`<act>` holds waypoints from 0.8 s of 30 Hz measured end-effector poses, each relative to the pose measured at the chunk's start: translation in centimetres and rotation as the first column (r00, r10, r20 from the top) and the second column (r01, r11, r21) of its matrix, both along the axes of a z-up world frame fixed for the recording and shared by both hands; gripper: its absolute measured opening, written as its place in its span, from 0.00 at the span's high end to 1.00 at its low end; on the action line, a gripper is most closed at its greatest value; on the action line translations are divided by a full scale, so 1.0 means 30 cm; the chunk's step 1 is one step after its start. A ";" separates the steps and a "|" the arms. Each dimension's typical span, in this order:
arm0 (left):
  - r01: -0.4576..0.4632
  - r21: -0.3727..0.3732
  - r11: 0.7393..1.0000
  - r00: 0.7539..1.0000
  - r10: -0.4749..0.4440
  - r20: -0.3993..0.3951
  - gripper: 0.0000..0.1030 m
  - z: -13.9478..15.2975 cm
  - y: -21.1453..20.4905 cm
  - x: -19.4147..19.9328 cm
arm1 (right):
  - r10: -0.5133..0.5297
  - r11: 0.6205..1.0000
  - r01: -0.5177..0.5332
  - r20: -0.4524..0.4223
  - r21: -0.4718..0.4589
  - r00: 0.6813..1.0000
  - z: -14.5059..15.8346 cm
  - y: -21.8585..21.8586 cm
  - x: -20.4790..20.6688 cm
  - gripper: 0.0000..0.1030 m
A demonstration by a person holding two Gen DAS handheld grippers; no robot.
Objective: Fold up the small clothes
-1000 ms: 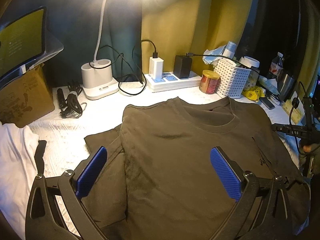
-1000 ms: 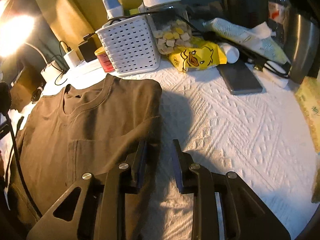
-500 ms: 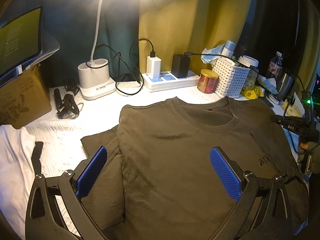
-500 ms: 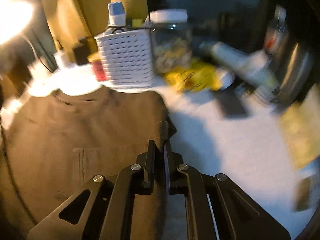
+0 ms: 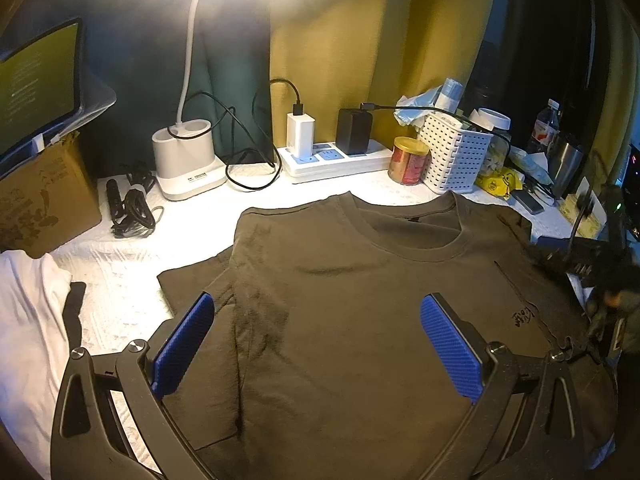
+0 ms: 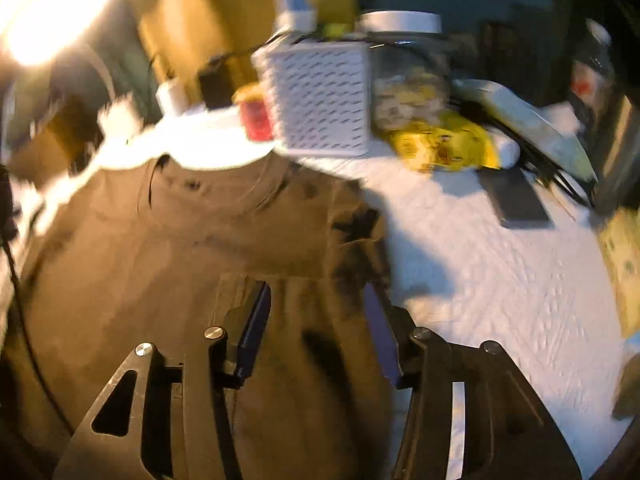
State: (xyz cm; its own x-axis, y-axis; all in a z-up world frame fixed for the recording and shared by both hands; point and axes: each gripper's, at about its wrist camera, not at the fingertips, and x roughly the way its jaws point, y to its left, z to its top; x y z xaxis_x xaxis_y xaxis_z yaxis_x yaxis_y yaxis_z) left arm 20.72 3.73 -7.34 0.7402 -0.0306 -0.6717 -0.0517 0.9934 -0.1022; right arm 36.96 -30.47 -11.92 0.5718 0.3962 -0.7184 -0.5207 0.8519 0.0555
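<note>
Shirt (image 5: 360,320) lies flat, front up, on the white-covered desk (image 6: 500,280), its right edge tucked inward; my right tool (image 6: 316,320) has just been opening, jaws apart over that edge with cloth between them but unpinched. My left tool (image 5: 316,344) hangs spread wide above the chest, empty. I'd lift the right tool clear slowly so the fold isn't dragged, then mirror it on the loose left sleeve (image 5: 192,280).

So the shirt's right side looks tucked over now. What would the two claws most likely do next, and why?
Probably the left gripper, hanging wide open, goes for the left sleeve, which lies spread flat beside the brown T-shirt. The right gripper has just been opening; its pads are apart over the folded right edge, so that side seems done.
</note>
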 end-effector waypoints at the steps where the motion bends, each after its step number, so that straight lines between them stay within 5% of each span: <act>1: -0.001 0.001 1.000 1.000 0.001 -0.001 0.01 -0.001 0.000 0.000 | -0.016 0.999 0.016 -0.006 0.035 1.000 0.014 -0.036 0.015 0.50; 7: -0.002 0.006 1.000 1.000 0.002 -0.005 0.01 -0.005 -0.002 0.005 | -0.088 0.981 0.101 -0.082 0.164 0.993 0.008 -0.176 0.104 0.50; 13: -0.018 0.007 1.000 1.000 0.018 -0.017 0.01 -0.015 0.011 0.010 | -0.029 0.975 0.059 -0.143 0.214 0.989 -0.042 -0.161 0.165 0.51; 14: -0.021 0.008 1.000 1.000 0.021 -0.019 0.01 -0.016 0.013 0.011 | -0.021 0.974 0.051 -0.137 0.221 0.990 -0.045 -0.151 0.170 0.55; 15: -0.021 0.009 1.000 1.000 0.021 -0.019 0.01 -0.017 0.014 0.012 | -0.012 0.972 0.044 -0.140 0.230 0.990 -0.048 -0.147 0.176 0.79; 16: -0.021 0.010 1.000 1.000 0.021 -0.019 0.01 -0.017 0.013 0.014 | 0.002 0.971 0.035 -0.155 0.237 0.988 -0.054 -0.141 0.183 0.92; 24: -0.010 0.011 1.000 1.000 0.011 -0.025 0.01 -0.024 0.009 0.020 | 0.014 0.975 0.019 -0.147 0.223 0.989 -0.053 -0.121 0.179 0.97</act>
